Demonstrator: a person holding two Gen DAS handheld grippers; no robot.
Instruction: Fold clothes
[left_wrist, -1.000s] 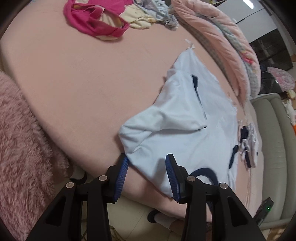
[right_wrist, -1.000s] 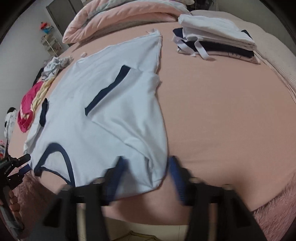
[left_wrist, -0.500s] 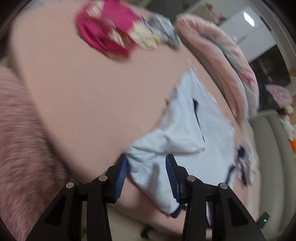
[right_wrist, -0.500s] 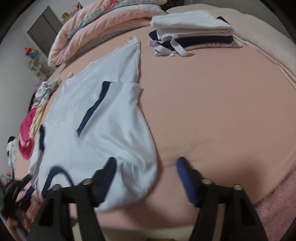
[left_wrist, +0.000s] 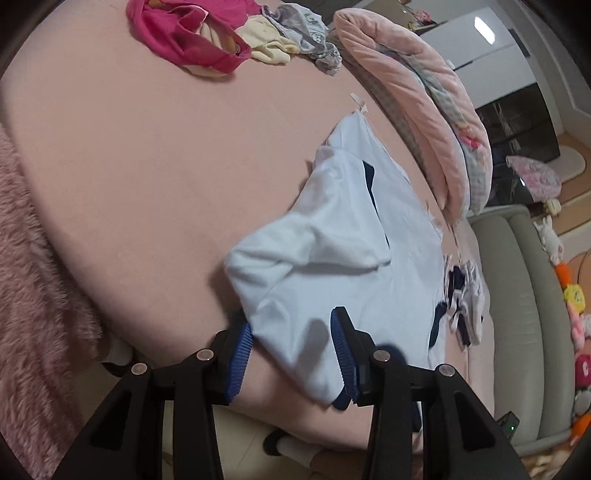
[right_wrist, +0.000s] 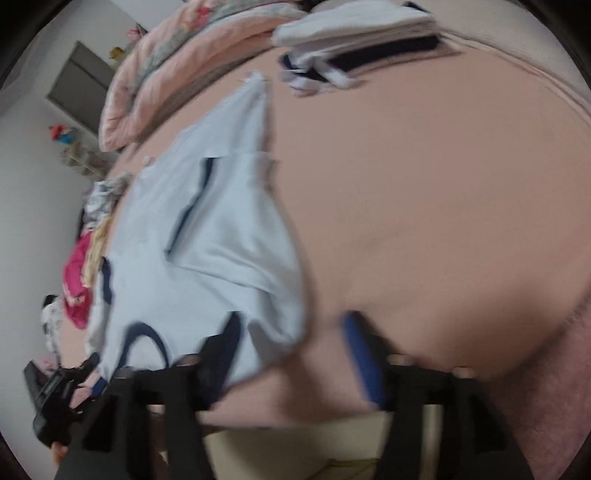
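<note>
Release: my right gripper (right_wrist: 291, 354) jaws now opening, shirt (right_wrist: 207, 266) corner dropped between them on bed (right_wrist: 424, 203); sleeve fold laid. My left gripper (left_wrist: 291, 354) half-wide, shirt edge between pads, grip unclear

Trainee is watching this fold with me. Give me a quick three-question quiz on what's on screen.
1. True or false: the folded stack lies on top of the shirt.
2. The shirt's collar trim is: A red, B navy, C yellow.
3. What lies between the left gripper's fingers?

Key: 1 false, the stack sits apart on the bed; 2 B; 3 the shirt.
</note>
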